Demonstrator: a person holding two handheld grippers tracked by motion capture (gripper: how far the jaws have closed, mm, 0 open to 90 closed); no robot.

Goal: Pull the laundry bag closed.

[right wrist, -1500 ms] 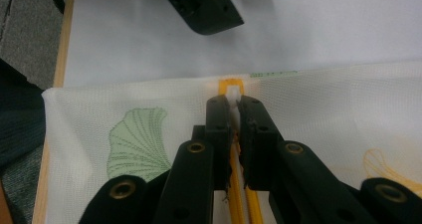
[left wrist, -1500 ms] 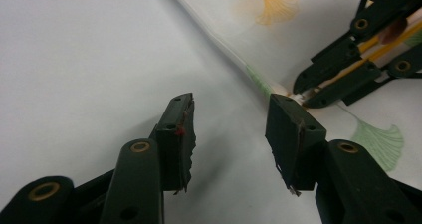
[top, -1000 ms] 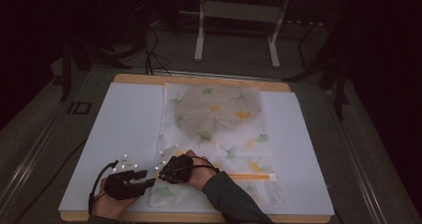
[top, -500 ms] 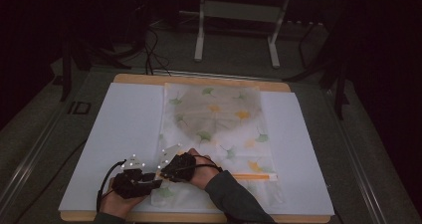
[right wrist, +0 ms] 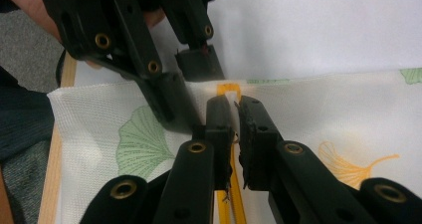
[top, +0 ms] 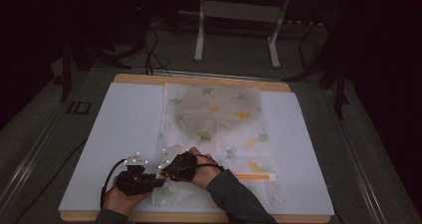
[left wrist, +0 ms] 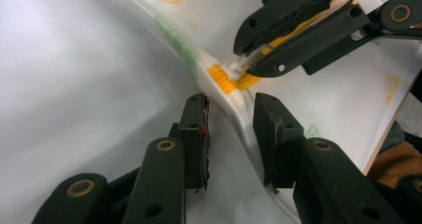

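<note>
Left tongs (left wrist: 230,129) shifted rightward | straddle bag edge (left wrist: 234,109) | right tongs (right wrist: 234,122) pinch zipper (right wrist: 228,90)

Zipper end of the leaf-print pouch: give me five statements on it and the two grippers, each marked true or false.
1. The right gripper is closed on the orange zipper. True.
2. The left gripper is clamped shut on the pouch edge. False: its jaws stand apart, straddling the raised edge.
3. The pouch has green and orange leaf prints. True.
4. The pouch lies on bare wood. False: it lies on a white sheet.
5. The grippers work at the pouch's far end. False: at the near end, by the person.
</note>
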